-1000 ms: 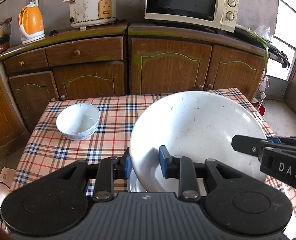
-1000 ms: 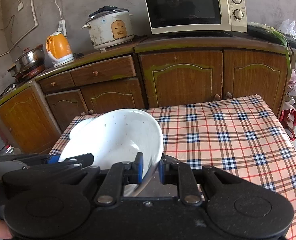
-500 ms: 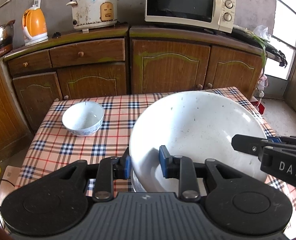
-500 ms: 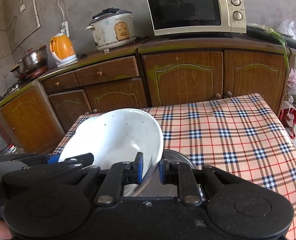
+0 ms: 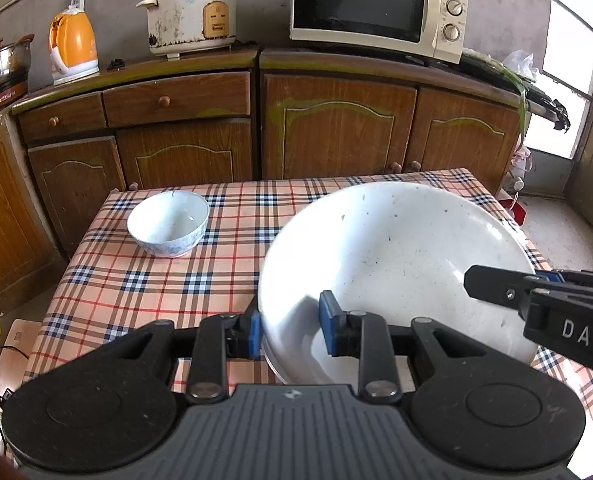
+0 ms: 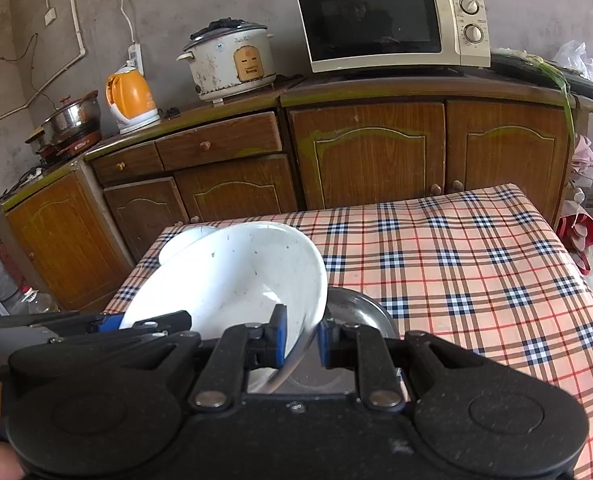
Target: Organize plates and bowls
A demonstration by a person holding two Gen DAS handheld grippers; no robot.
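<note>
1. Big white bowl (image 5: pixel 396 264) is held tilted above the plaid table (image 5: pixel 136 280), w/ a gripper on each side.
2. L gripper (image 5: pixel 290 330) clamps the bowl's near-left rim.
3. R gripper (image 6: pixel 302 338) clamps the opposite rim.
4. Metal dish (image 6: pixel 356 312) sits under the bowl.
5. Small bowl (image 5: pixel 168 229) stands apart, at the table's far-left corner.
</note>
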